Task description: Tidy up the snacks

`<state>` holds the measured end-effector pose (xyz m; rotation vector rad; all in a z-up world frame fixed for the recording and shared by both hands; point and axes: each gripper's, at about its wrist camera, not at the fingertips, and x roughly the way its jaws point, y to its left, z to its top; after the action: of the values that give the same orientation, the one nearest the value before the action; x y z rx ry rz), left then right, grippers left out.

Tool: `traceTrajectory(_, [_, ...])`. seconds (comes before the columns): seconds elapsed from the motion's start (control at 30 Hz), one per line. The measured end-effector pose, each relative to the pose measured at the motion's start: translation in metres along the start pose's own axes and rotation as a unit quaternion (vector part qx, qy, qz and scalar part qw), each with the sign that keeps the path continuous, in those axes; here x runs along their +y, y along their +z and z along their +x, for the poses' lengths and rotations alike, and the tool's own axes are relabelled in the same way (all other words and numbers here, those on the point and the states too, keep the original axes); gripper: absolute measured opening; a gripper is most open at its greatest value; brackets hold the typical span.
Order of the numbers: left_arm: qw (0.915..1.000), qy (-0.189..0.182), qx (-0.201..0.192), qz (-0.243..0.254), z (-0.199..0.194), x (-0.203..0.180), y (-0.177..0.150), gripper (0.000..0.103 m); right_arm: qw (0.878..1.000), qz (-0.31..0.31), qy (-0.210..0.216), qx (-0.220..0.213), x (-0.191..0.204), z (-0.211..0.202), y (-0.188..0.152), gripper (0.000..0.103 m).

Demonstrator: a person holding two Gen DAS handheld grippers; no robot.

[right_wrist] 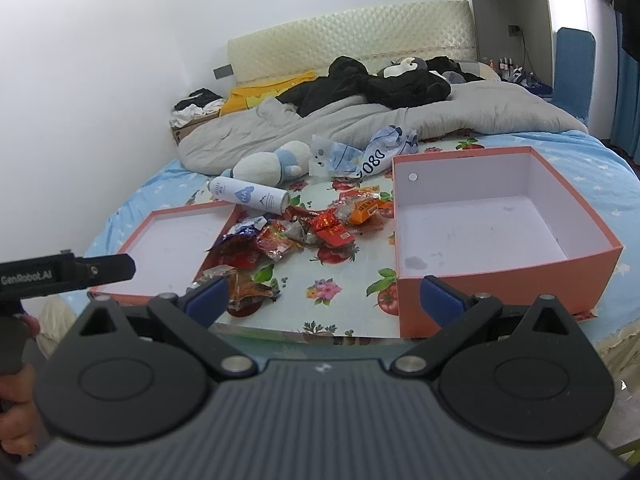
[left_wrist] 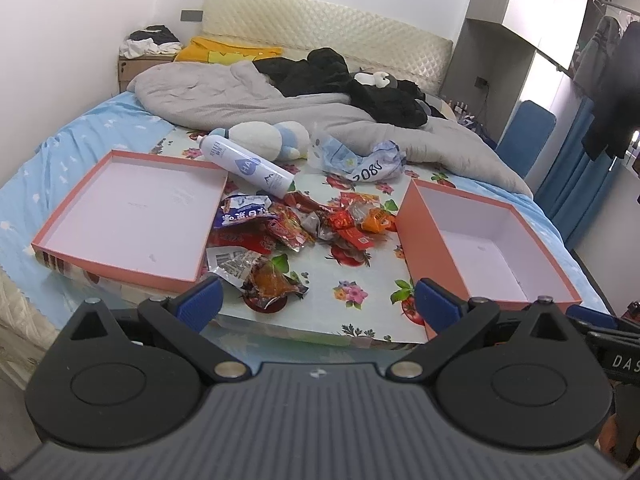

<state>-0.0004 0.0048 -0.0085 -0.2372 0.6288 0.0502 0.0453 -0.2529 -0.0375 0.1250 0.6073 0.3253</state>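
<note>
Snacks: I see the snack packets point(left_wrist: 304, 224) heaped on the flowered counter point(left_wrist: 340, 280), between the two boxes.
Nearest packet: one orange packet point(left_wrist: 266, 280) lies apart from the heap, just ahead of my left claw.
Deep box: salmon box point(right_wrist: 492, 216) right of the heap, nothing in it.
Shallow lid: lid point(left_wrist: 132, 208) left of the heap, also bare.
Bottle: white bottle point(left_wrist: 250, 166) on its side behind the heap.
Left claw: left claw point(left_wrist: 316, 304) spread wide, gripping nothing.
Right claw: right claw point(right_wrist: 324, 300) spread wide, gripping nothing.
</note>
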Motion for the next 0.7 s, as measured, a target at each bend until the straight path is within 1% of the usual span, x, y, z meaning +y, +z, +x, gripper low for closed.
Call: traceTrajectory(0.7, [0.9999, -0.007, 0.006, -0.007, 0.0073, 0.0033, -0.0028, 0.103, 1.0, -0.002, 0.002, 0.001, 0.0022, 0.0008, -0.0001, 0.103])
